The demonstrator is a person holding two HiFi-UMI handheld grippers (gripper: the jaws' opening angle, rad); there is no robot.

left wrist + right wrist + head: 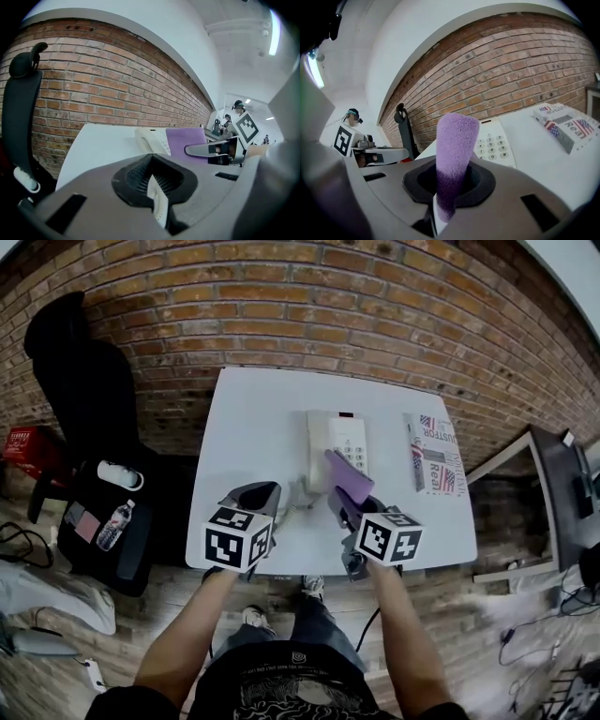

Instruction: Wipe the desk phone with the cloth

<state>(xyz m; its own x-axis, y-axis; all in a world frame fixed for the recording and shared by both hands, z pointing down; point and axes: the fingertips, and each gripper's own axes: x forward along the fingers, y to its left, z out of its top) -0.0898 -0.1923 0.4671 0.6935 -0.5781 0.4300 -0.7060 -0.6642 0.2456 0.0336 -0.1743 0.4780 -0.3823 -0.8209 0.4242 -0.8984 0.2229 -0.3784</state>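
We hold the purple cloth point(454, 154) pinched in our right tongs point(440, 213), its free end standing up ahead of the jaws. Our left tongs point(157, 199) are closed on nothing, hovering over the front edge of the bench point(248, 418). The desk phone point(333, 448) lies mid-bench, straight ahead of the right tongs, its long axis running away from us toward the brick wall point(375, 324). From overhead the cloth's tip overlaps the phone's near end; contact we cannot judge. The right tongs are nearer, so a forward stroke along the phone looks the natural move
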